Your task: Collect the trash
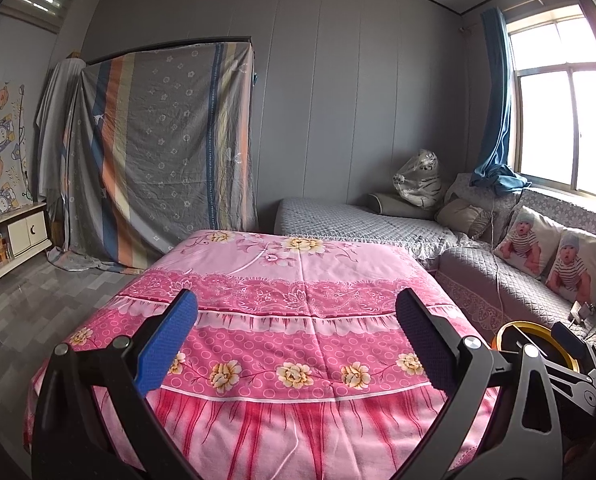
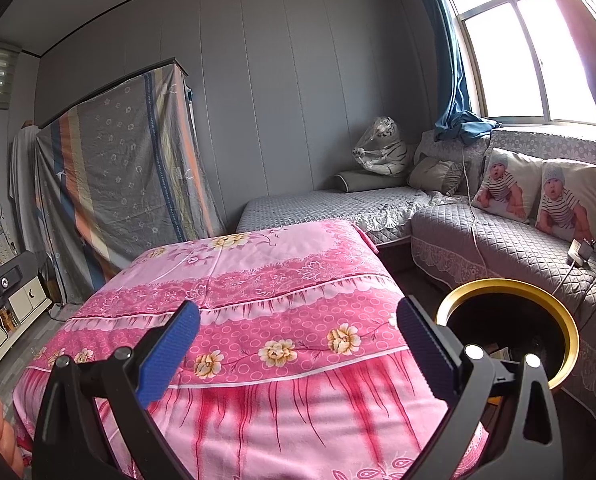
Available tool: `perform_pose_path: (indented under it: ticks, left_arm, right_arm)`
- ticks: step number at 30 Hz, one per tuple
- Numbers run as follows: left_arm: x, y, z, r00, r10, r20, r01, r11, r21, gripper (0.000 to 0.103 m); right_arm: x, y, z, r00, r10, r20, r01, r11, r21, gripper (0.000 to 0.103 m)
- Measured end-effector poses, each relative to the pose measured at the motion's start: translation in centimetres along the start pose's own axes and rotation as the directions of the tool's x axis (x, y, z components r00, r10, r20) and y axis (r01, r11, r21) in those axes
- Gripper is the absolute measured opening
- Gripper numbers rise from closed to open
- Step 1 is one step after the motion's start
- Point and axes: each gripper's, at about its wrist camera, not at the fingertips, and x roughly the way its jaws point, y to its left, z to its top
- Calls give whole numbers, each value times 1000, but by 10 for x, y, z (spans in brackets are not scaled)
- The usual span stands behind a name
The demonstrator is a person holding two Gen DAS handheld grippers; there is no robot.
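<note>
Looking through the right wrist view you get the bin (image 2: 563, 320) properly: a round black can with a gold rim, standing upright with its mouth facing up, on the floor between the table (image 2: 258, 288) and the sofa (image 2: 498, 240). You can see down inside, and there's some paper-looking stuff at the bottom, too dark to tell what. The left wrist view only catches a sliver of that bin (image 1: 510, 330) at the far right, mostly hidden behind the right hand-held gripper (image 1: 574, 352). Flip side: the right view shows a bit of the left hand-held gripper's body at its left edge, plus fingers (image 2: 2, 432) of a hand low in the corner.

Left hand-held gripper (image 1: 296, 344) has its blue pads spread wide, nothing between them, hovering over the near end of the table. Right hand-held gripper (image 2: 298, 350) is the same, wide apart and empty, with its right finger just beside the bin's rim.

The table is covered by a pink floral cloth with a row of yellow flowers, and I can't spot any trash on it in either view.

Room: grey panel walls, grey tile floor, a quilted grey L-shaped sofa with two baby-photo cushions (image 2: 538, 196), a bright window (image 2: 518, 48) with a blue curtain, a striped sheet (image 1: 158, 152) draped over something tall, and a low white cabinet (image 1: 14, 240) on the left.
</note>
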Motion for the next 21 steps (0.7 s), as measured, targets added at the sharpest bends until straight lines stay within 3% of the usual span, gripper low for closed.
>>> perform_pose_path:
  ticks: [21]
  left_arm:
    - [0, -4, 0, 1000, -4, 5, 4, 1000, 13, 95]
  right_arm:
    - [1, 0, -2, 1000, -2, -5, 2, 1000, 1, 95]
